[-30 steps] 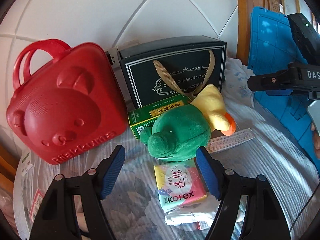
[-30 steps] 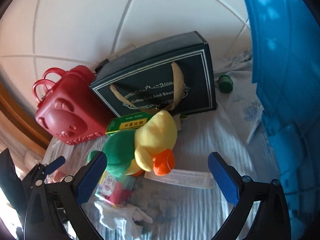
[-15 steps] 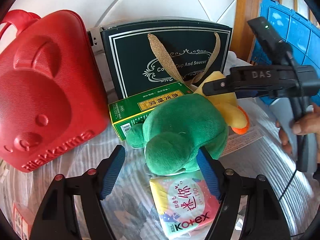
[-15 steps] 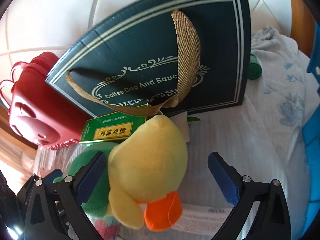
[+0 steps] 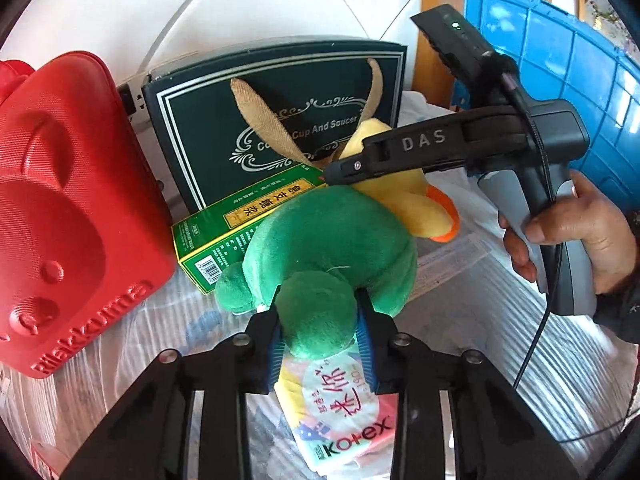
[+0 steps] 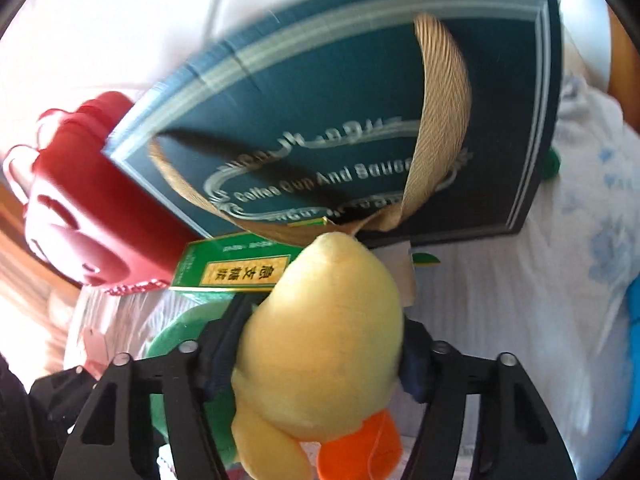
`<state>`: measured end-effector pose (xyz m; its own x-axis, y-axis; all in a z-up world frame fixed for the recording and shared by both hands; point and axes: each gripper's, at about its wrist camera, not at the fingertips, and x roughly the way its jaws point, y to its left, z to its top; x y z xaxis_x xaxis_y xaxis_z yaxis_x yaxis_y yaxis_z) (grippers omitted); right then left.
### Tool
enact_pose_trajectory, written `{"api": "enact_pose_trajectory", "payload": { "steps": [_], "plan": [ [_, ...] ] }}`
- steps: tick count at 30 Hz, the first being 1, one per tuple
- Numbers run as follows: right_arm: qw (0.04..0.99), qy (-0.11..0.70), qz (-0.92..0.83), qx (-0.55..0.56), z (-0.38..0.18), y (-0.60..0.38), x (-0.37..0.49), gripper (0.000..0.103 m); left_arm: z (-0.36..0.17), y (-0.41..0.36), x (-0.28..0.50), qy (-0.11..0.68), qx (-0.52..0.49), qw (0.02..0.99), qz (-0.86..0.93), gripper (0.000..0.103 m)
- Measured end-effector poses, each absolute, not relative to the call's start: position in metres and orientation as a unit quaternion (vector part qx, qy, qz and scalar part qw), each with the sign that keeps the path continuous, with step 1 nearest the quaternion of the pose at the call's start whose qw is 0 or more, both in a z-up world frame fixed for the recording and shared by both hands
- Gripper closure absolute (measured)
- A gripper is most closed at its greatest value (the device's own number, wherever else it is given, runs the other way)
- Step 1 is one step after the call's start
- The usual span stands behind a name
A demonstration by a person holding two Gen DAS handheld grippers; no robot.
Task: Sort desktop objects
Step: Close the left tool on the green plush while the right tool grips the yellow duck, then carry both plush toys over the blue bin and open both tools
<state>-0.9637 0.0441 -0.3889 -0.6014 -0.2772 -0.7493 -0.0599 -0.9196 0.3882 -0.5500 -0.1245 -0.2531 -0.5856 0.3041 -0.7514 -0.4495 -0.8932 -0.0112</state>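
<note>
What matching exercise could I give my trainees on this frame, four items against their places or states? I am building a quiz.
Things
1. green plush
2. yellow duck plush
3. red bear case
4. dark gift box

Places or states
A. stands upright at the back, ribbon handle hanging over its front
B. clamped between the left gripper fingers
C. at the far left of the left wrist view
D. clamped between the right gripper fingers

Pairs: 1-B, 2-D, 3-C, 4-A

I see a fuzzy cloth plush (image 5: 332, 248), a ribbed glossy red plastic case (image 5: 68, 208), a matt card box (image 5: 280, 92) with a woven strap (image 6: 440, 92), and a shiny plastic-wrapped Kotex pack (image 5: 344, 412).
</note>
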Motion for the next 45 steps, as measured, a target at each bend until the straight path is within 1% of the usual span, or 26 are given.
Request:
{"api": "enact_pose_trajectory", "payload": {
  "steps": [5, 10, 17, 21, 26, 31, 36, 41, 45],
  "plan": [
    [0.065, -0.164, -0.897, 0.405, -0.357, 0.044, -0.942, 0.042, -0.230, -0.123, -0.532, 0.103, -0.384, 0.225, 0.889, 0.073],
    [0.059, -0.166, -0.910, 0.375, -0.321, 0.041, -0.917, 0.042, -0.203, -0.116, -0.525, 0.112, -0.363, 0.230, 0.896, 0.073],
    [0.037, -0.160, -0.931, 0.326, -0.261, 0.039, -0.878, 0.042, -0.155, -0.102, -0.490, 0.135, -0.319, 0.246, 0.905, 0.073],
    [0.015, -0.153, -0.947, 0.282, -0.216, 0.040, -0.832, 0.042, -0.118, -0.091, -0.459, 0.143, -0.284, 0.264, 0.911, 0.073],
    [-0.035, -0.144, -0.962, 0.230, -0.151, 0.045, -0.757, 0.042, -0.068, -0.065, -0.414, 0.160, -0.228, 0.307, 0.910, 0.073],
    [-0.112, -0.137, -0.969, 0.172, -0.092, 0.056, -0.666, 0.042, -0.026, -0.024, -0.376, 0.171, -0.174, 0.374, 0.895, 0.073],
    [-0.191, -0.125, -0.965, 0.129, -0.047, 0.078, -0.580, 0.042, 0.004, 0.030, -0.348, 0.182, -0.138, 0.449, 0.864, 0.073],
    [-0.249, -0.129, -0.954, 0.104, -0.025, 0.122, -0.518, 0.042, 0.025, 0.099, -0.335, 0.184, -0.125, 0.492, 0.842, 0.073],
    [-0.269, -0.153, -0.946, 0.098, -0.017, 0.173, -0.484, 0.042, 0.038, 0.155, -0.330, 0.189, -0.122, 0.507, 0.832, 0.073]
  ]
}}
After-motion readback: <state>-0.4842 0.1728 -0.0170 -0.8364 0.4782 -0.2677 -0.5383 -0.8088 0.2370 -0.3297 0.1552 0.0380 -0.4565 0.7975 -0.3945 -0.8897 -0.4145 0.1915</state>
